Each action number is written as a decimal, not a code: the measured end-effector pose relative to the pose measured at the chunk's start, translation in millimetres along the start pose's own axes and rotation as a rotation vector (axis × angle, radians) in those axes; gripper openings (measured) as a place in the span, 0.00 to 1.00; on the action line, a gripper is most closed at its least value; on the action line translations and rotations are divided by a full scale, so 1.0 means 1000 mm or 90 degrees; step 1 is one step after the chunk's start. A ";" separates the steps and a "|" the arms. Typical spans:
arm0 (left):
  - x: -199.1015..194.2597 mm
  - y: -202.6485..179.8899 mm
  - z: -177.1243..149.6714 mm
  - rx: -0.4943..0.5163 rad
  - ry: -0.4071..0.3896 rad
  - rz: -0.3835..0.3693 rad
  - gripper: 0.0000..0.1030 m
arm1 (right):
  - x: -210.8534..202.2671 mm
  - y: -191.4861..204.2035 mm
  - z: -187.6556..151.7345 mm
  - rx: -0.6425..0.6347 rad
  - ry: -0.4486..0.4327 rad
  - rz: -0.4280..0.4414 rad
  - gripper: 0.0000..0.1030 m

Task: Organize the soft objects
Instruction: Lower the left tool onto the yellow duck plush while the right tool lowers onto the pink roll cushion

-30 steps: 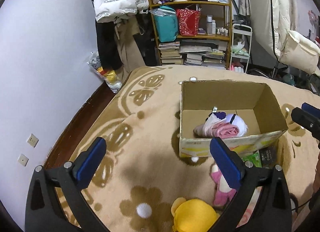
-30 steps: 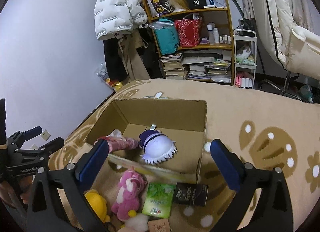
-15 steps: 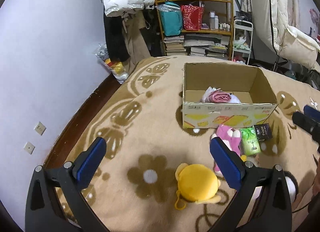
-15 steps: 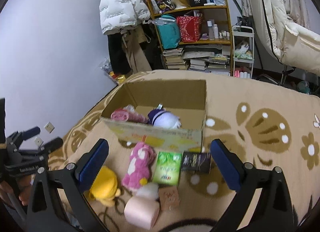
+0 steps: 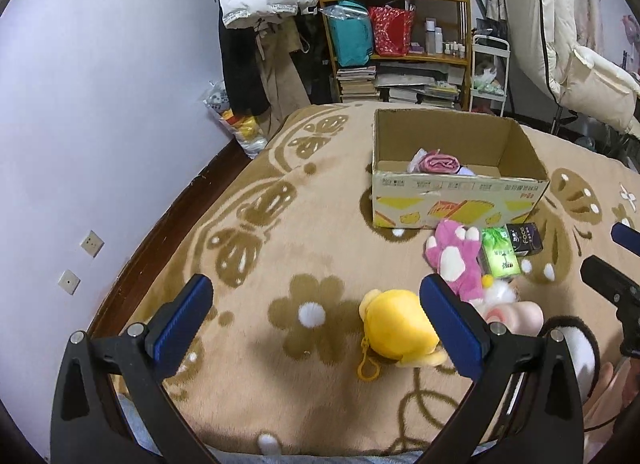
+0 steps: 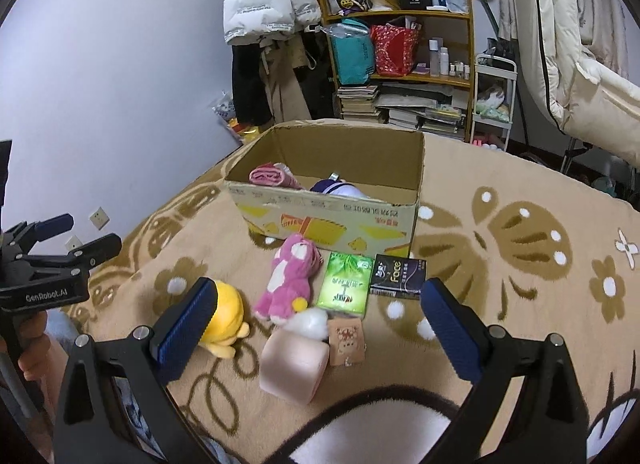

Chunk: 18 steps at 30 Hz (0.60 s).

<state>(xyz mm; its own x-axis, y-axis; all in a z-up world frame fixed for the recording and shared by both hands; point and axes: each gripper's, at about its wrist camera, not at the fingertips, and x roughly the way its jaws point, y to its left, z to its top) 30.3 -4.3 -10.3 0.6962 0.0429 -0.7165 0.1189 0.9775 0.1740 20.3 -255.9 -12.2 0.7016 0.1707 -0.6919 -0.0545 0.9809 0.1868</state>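
Left tongs wide open, empty; right tongs likewise, above pink plush, yellow plush

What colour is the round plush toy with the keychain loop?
Yellow plush toy, its loop yellow too; clearest in the left wrist view.

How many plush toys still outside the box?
2: a yellow plush left of the pink plush, both on the blanket before the cardboard box. Others may be hidden behind the grippers.

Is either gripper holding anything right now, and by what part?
Nothing is held. The left gripper and right gripper are both open, above the blanket, touching none of the toys.
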 end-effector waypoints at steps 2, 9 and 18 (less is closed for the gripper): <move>0.002 0.000 -0.003 0.000 0.004 -0.003 0.99 | 0.000 0.002 -0.004 -0.007 0.002 0.000 1.00; 0.015 -0.010 -0.009 0.020 0.028 -0.006 0.99 | 0.011 0.005 -0.015 0.001 0.026 0.015 1.00; 0.040 -0.012 -0.012 -0.019 0.083 -0.067 0.99 | 0.036 0.001 -0.024 0.028 0.081 0.038 1.00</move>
<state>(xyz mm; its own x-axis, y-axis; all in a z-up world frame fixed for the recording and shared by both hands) 48.4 -11.3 -49.4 0.5827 -0.0349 -0.8119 0.1633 0.9837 0.0749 28.4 -246.2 -54.3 0.6018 0.2414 -0.7613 -0.0604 0.9642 0.2580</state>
